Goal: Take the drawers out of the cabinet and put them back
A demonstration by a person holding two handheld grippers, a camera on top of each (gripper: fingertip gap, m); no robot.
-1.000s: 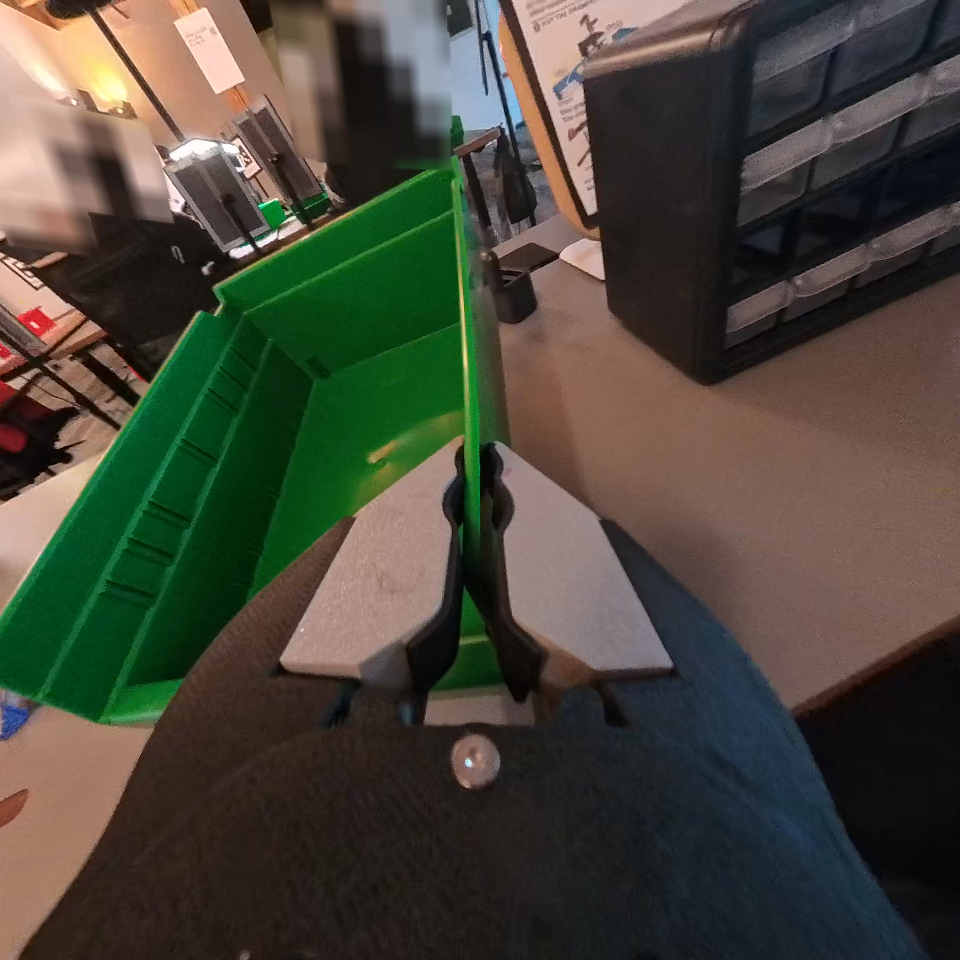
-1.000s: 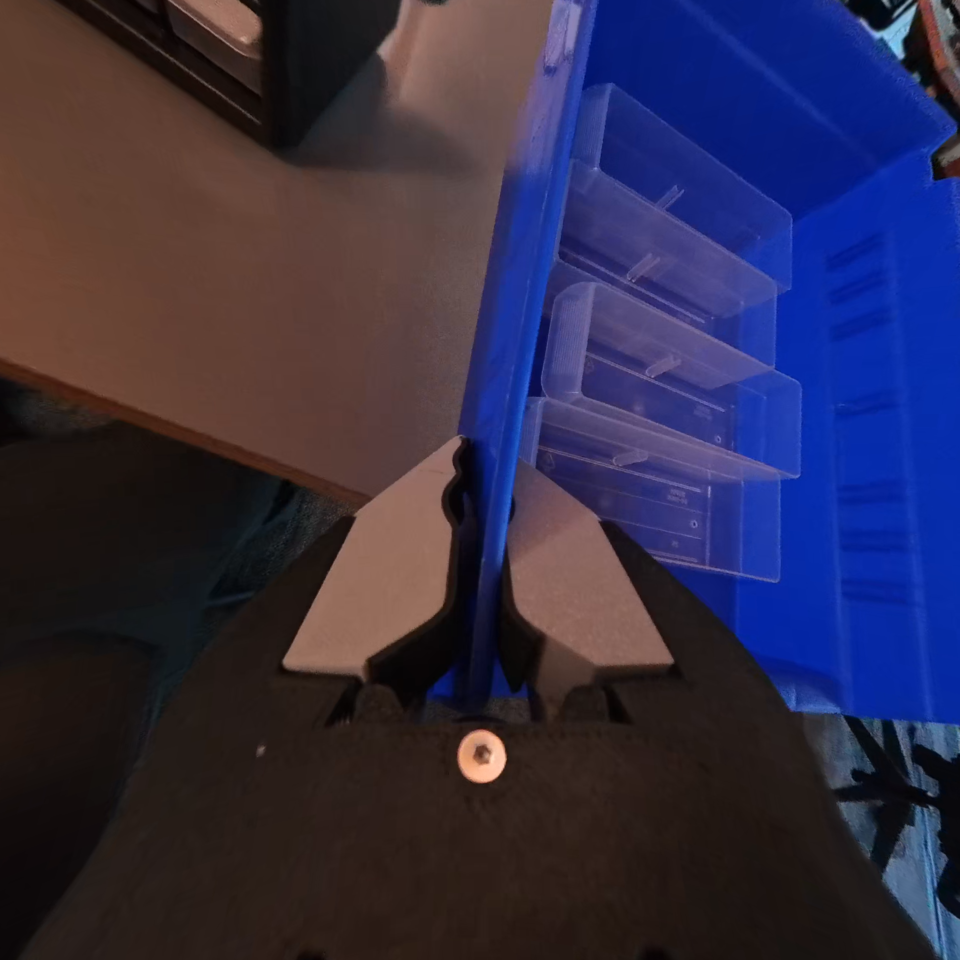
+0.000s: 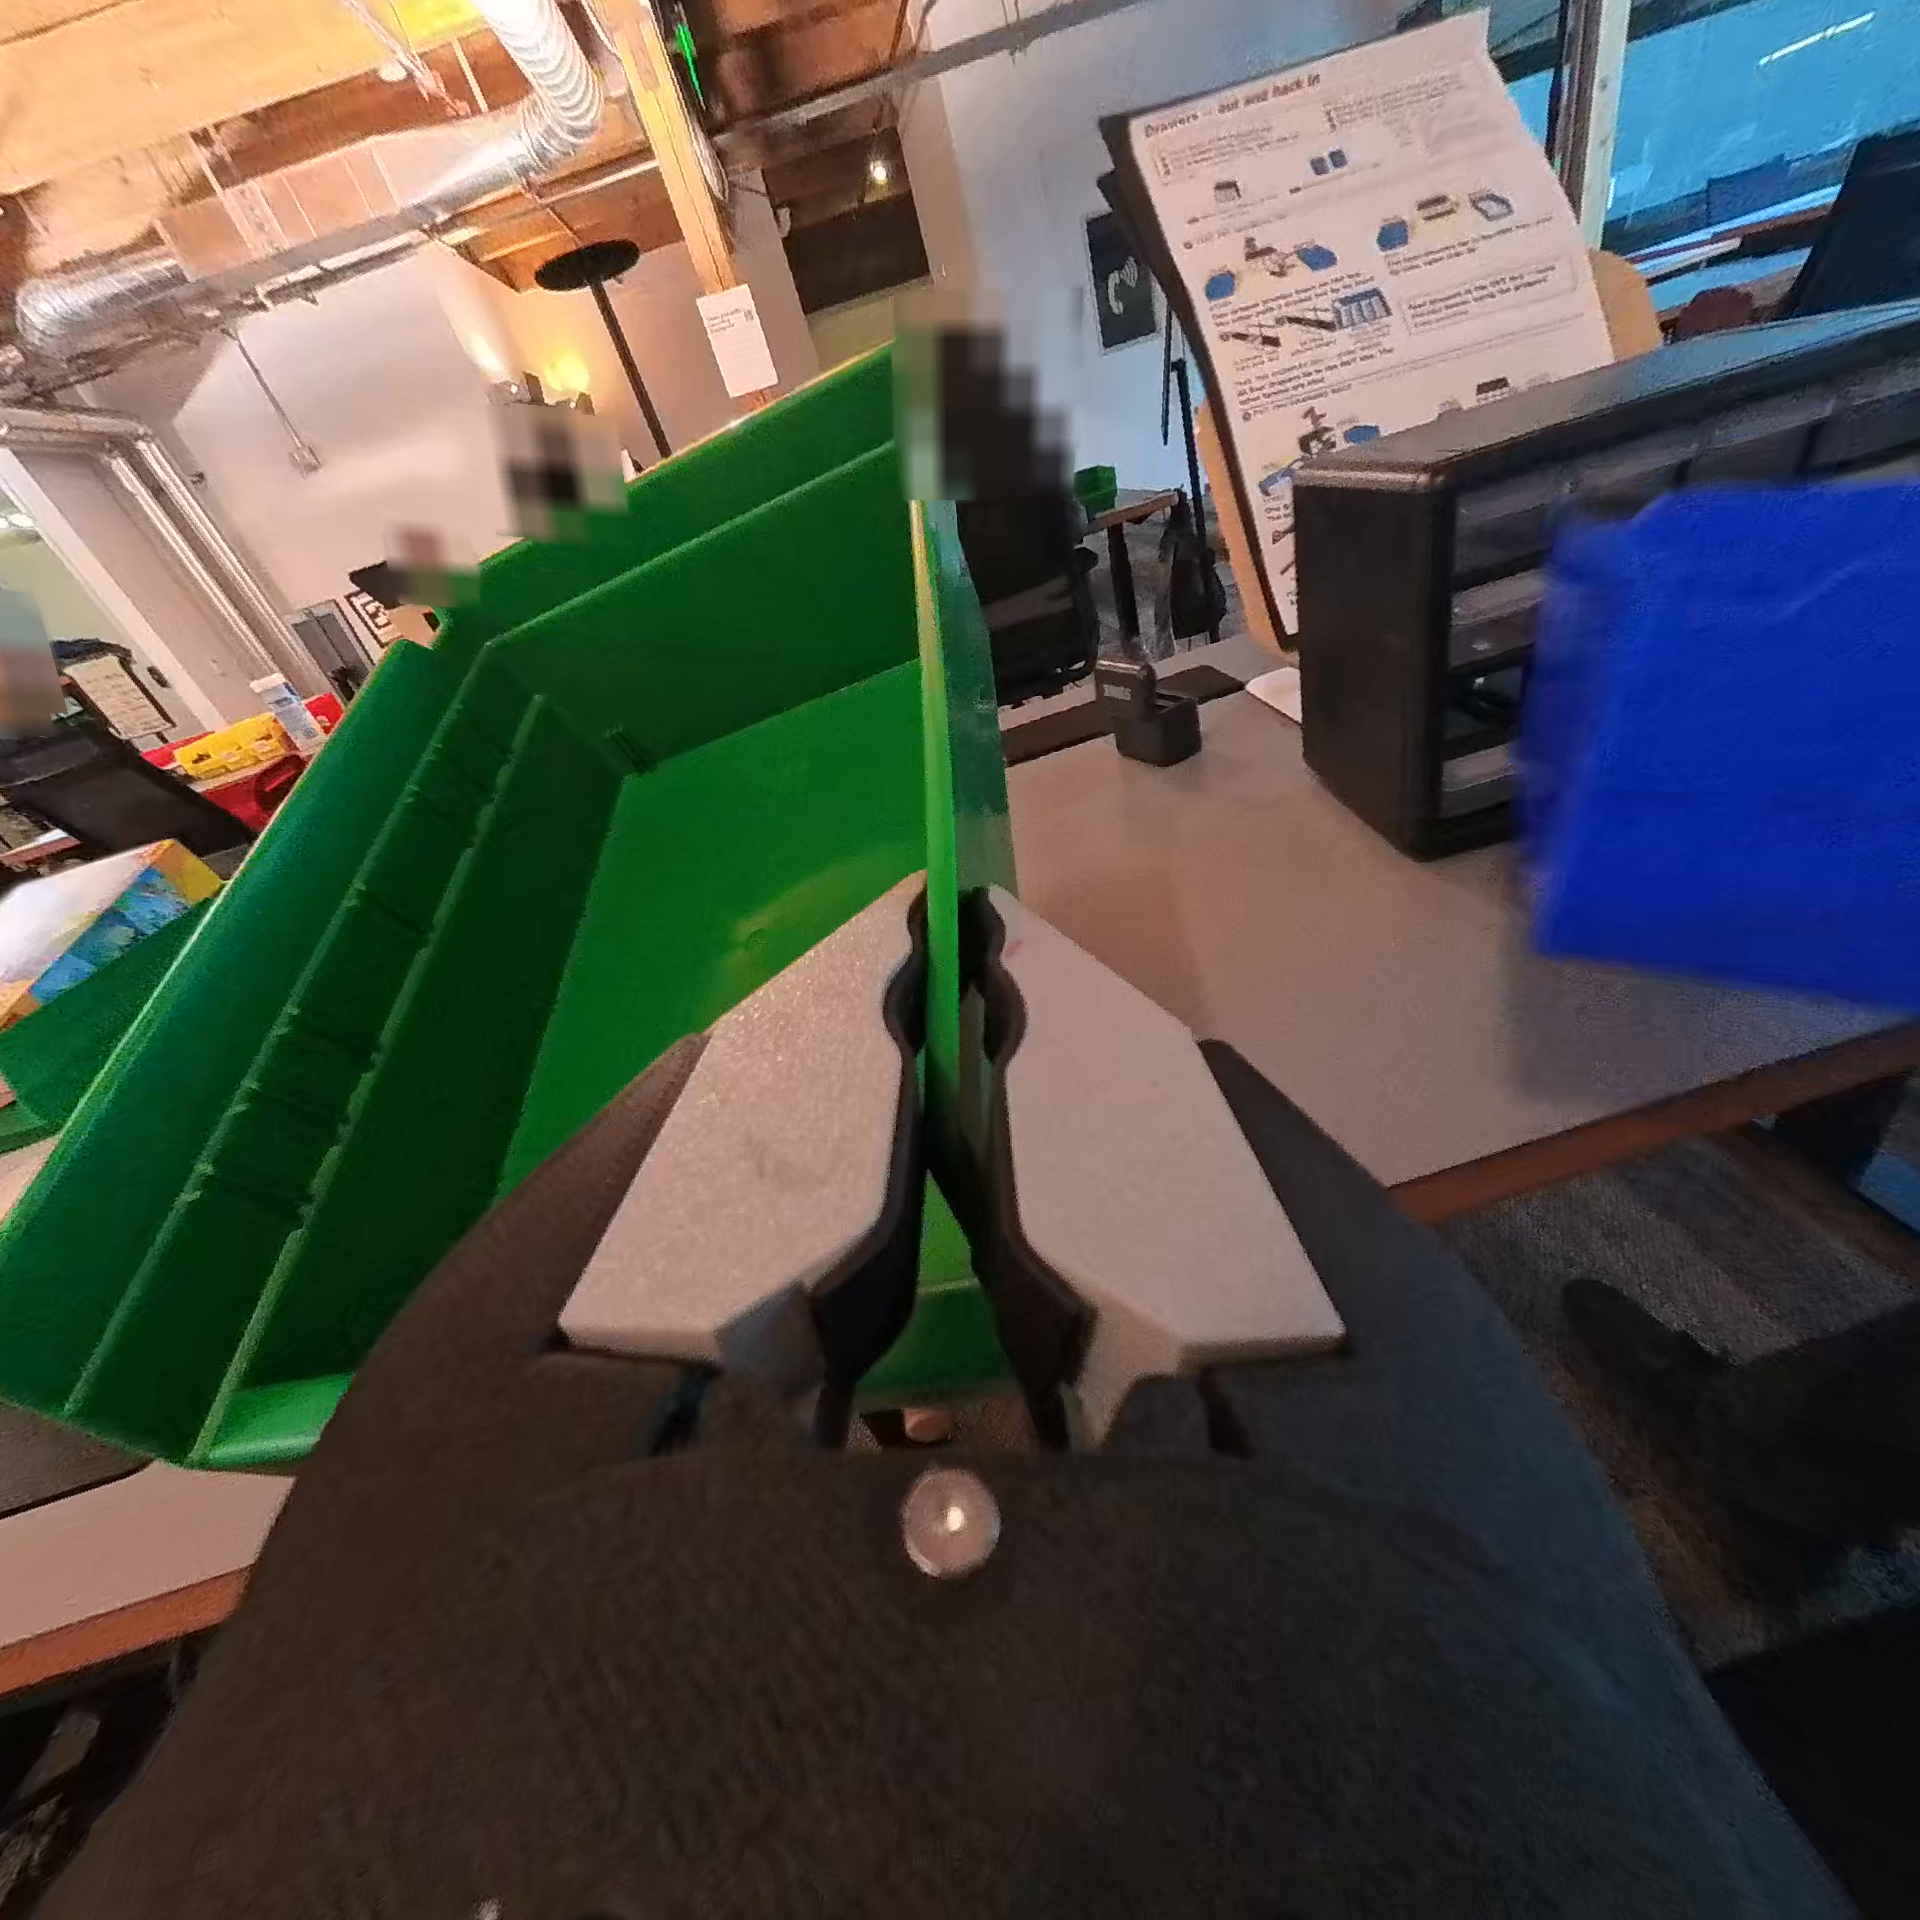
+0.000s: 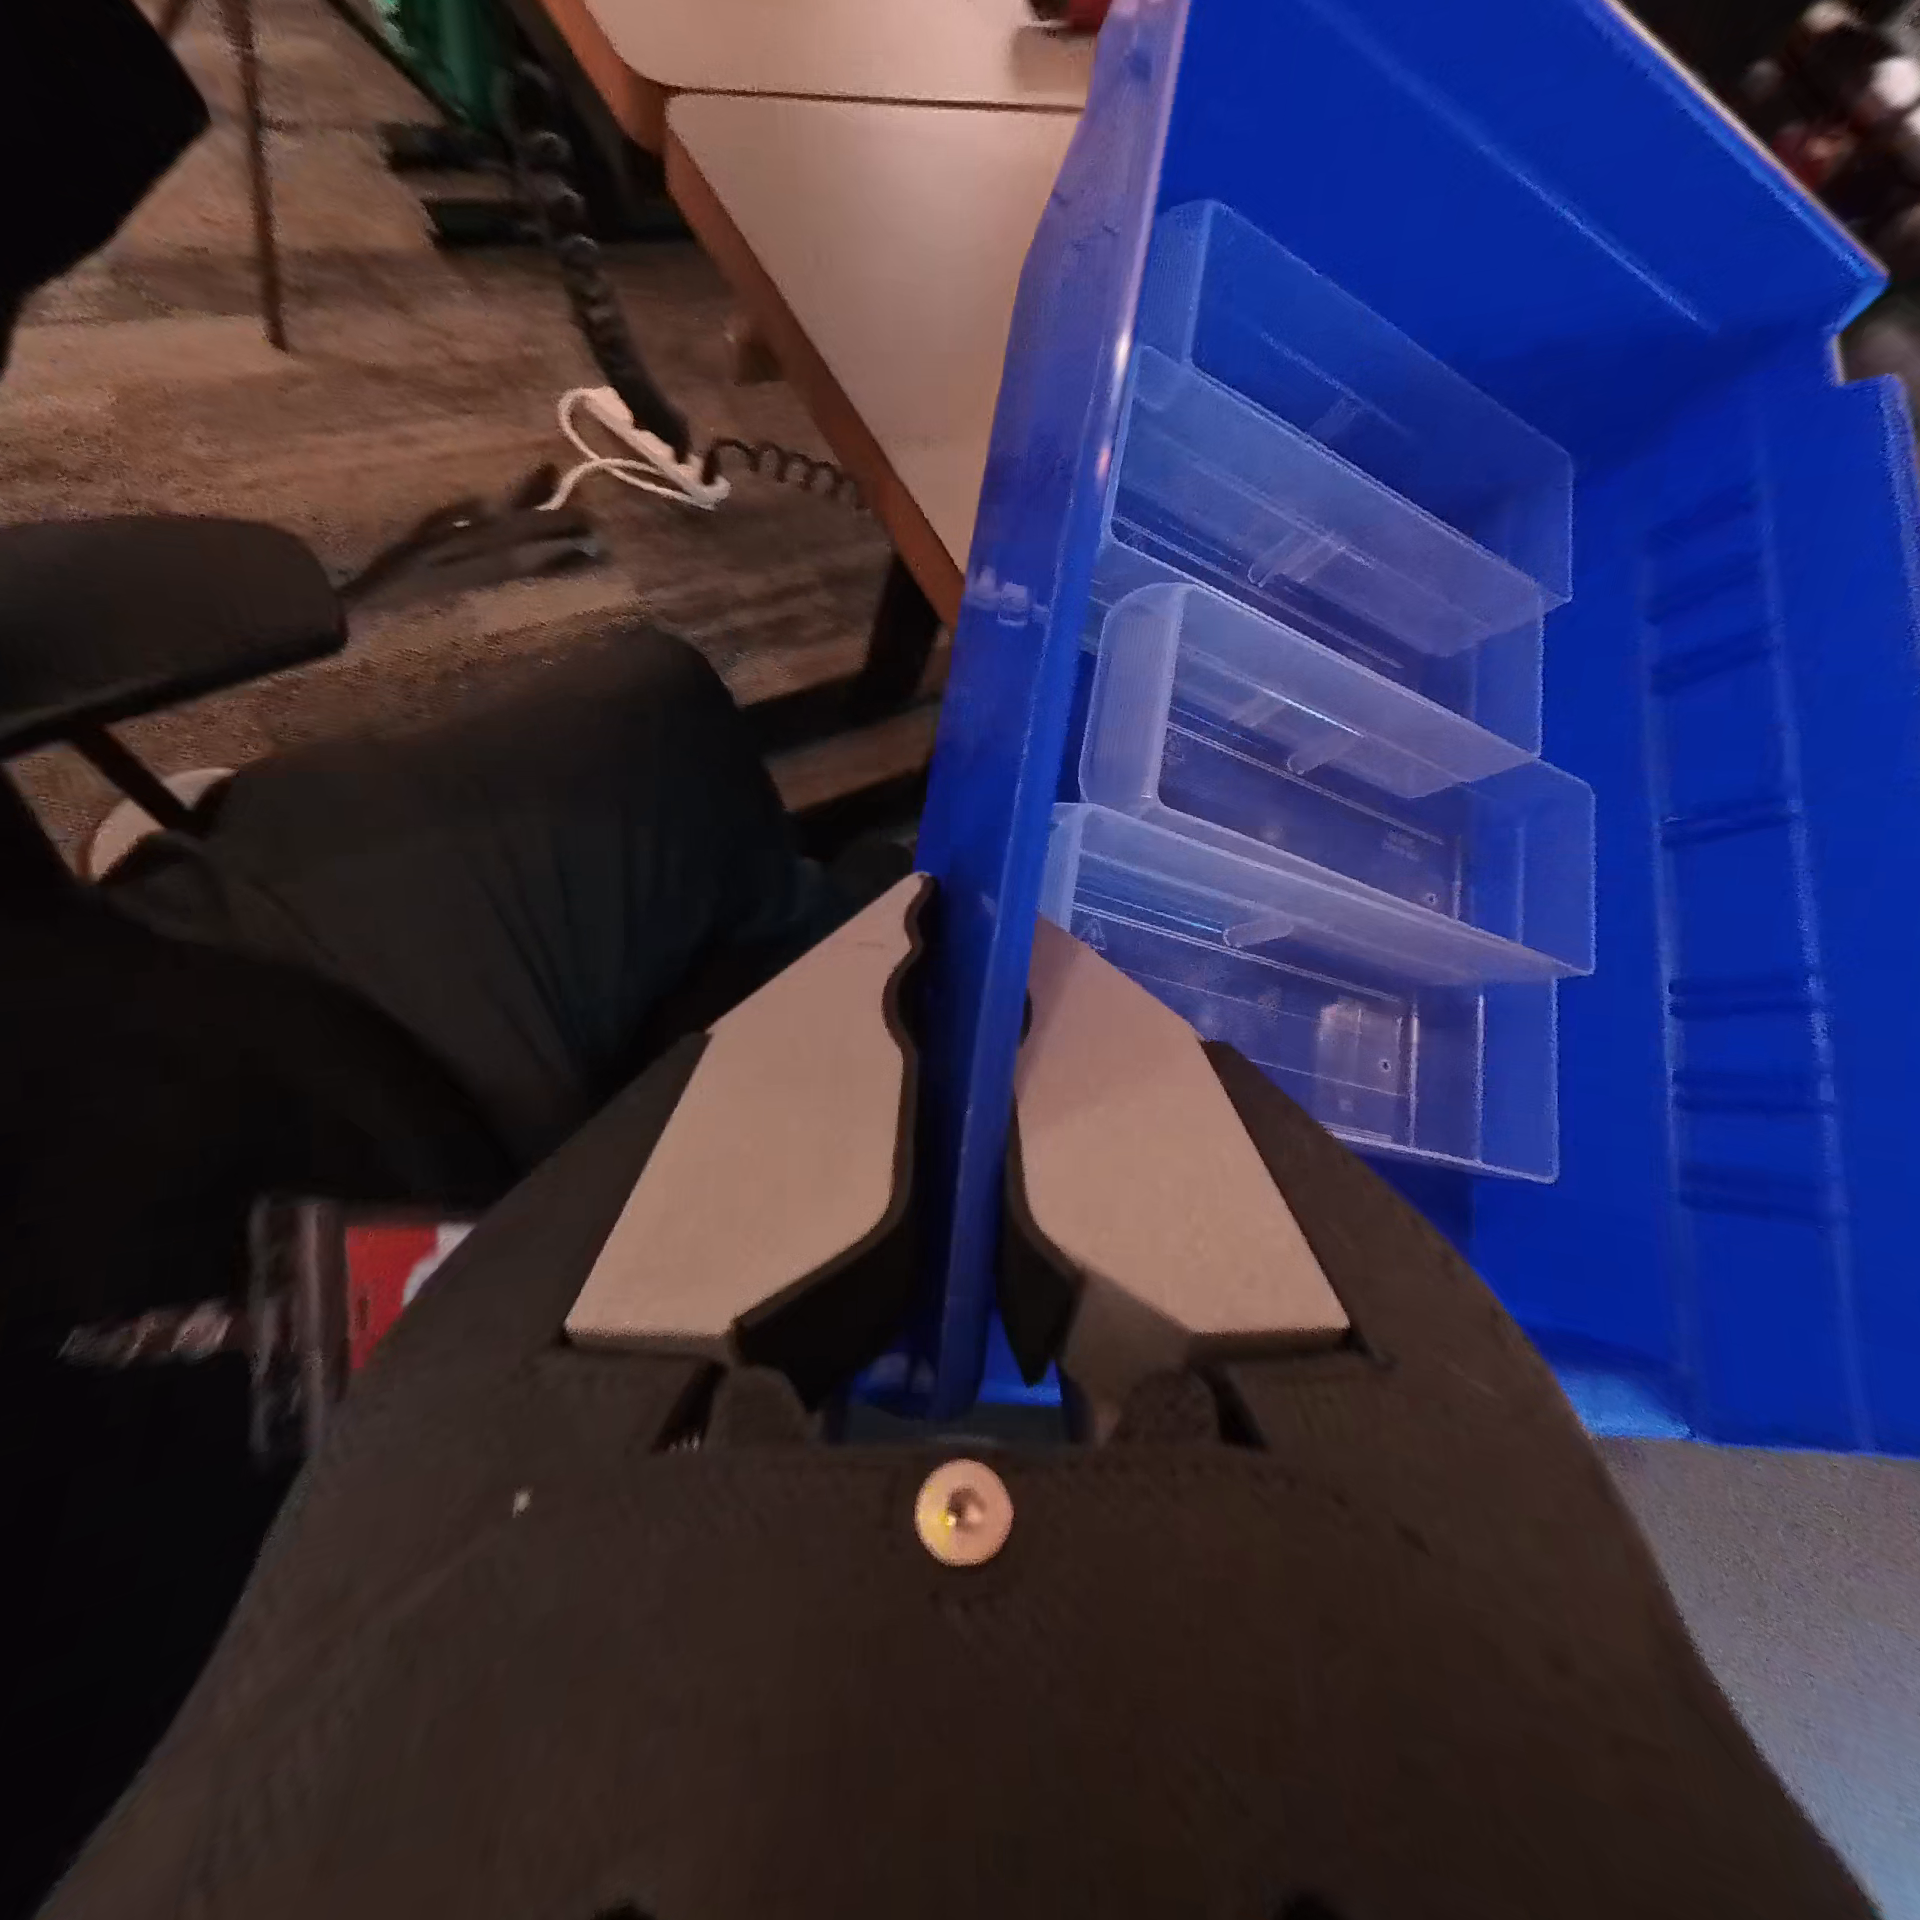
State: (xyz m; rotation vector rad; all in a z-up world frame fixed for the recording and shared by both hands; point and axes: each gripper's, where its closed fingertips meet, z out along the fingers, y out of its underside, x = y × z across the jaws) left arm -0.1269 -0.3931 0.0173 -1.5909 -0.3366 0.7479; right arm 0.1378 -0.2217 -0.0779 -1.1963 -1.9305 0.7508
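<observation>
Left tool (image 3: pixel 948 914): clamped narrow on the right-hand wall of an empty green bin (image 3: pixel 582 935), centre of the left wrist view; the bin fills the left half of that frame, tilted, with its near end past the worktop edge

Right tool (image 4: pixel 971 935): clamped narrow on the left wall of a blue bin (image 4: pixel 1662 727), centre of the right wrist view; the same bin shows as a blur at the right edge of the left view

Drawers (image 4: pixel 1320 810): four clear plastic ones lie stacked in a row inside the blue bin, right of centre; all look empty

Cabinet (image 3: pixel 1475 644): black, standing on the grey worktop (image 3: pixel 1299 935), right of centre in the left view; some slots look dark and open

Doing the step well: likely carrying both bins; keep the blue bin level so the drawers do not slide out; hold each wall deep between the fingers

Around and in the way: an instruction sheet (image 3: pixel 1382 260) leans behind the cabinet, upper right; a small black box (image 3: pixel 1153 722) sits mid-frame; a person's dark-clad leg (image 4: pixel 468 935) and a coiled cable (image 4: pixel 623 343) lie on the left of the right view
</observation>
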